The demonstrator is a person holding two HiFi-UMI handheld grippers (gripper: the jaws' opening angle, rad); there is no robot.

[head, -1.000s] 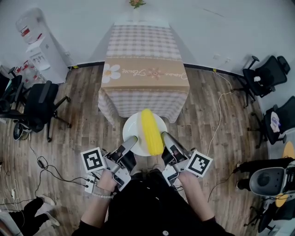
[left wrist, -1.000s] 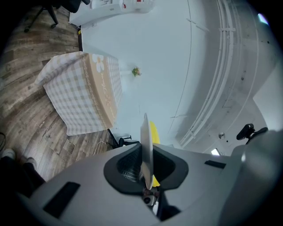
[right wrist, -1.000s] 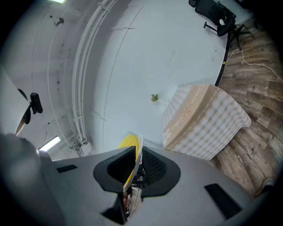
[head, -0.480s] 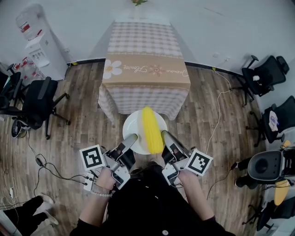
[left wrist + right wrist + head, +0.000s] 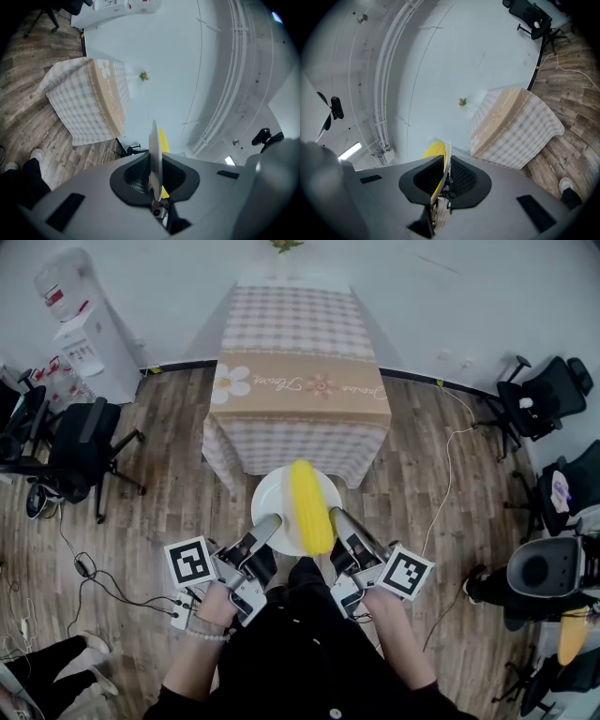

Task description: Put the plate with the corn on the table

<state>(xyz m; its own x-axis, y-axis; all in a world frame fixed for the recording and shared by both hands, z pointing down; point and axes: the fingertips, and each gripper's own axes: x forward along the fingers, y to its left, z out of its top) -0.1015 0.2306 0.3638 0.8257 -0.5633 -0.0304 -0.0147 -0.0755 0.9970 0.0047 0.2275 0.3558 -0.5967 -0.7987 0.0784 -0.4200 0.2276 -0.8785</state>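
Round white plate (image 5: 270, 495) hangs in the air between our two claws, above the brown plank floor (image 5: 159, 442). It is near the front end of the table but apart from it.

The floor fills most of the head view. On it stands the long table (image 5: 298, 329) under a checked cloth, with a beige flowered runner (image 5: 300, 387) laid across its near end.

We hold the plate roughly level by its near rim. A yellow corn cob (image 5: 309, 507) lies along the plate's right half, one end pointing toward the table.

Our left claw (image 5: 272, 521) is clamped on the near-left rim. In the left gripper view the thin white edge of the plate stands pinched between the two dark jaws, with the corn showing just behind it. Our right claw (image 5: 335, 517) is clamped on the near-right rim in the same way, its jaws closed on the plate's edge beside the corn.
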